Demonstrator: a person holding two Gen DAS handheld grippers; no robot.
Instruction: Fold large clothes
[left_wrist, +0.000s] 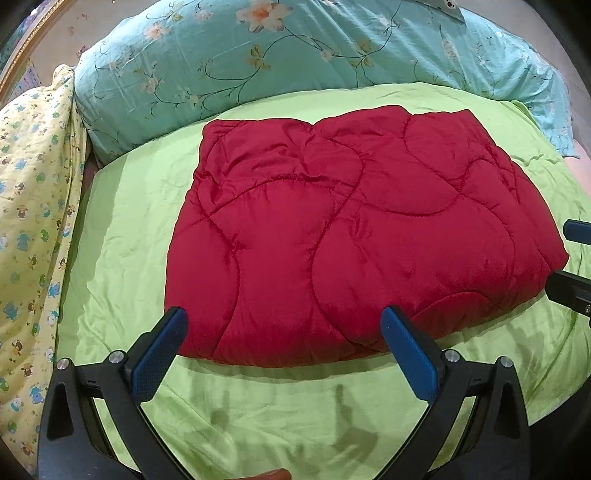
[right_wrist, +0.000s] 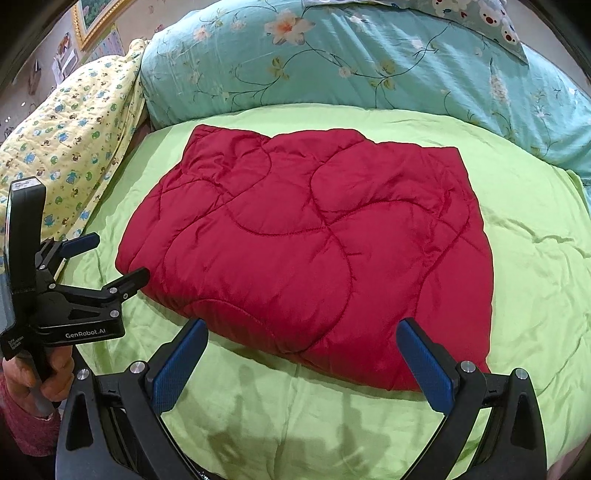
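Folded red quilt (left_wrist: 354, 236) lay flat in the middle of the green bedspread (left_wrist: 122, 236).

Its near edge sat just ahead of both grippers. The left gripper (left_wrist: 282, 332) hovered before that edge with jaws spread wide, gripping nothing; the right gripper (right_wrist: 301, 343) did likewise, jaws apart and empty. Behind the quilt lay a teal floral pillow (right_wrist: 332, 62), and to the left a yellow animal-print blanket (right_wrist: 70, 136). A hand (right_wrist: 40, 380) held the left gripper's handle.

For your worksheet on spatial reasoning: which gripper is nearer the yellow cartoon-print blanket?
Left. The left gripper hangs open beside the red quilt's left edge, close to the yellow blanket; the right gripper, also open, sits at the quilt's near edge, farther away.
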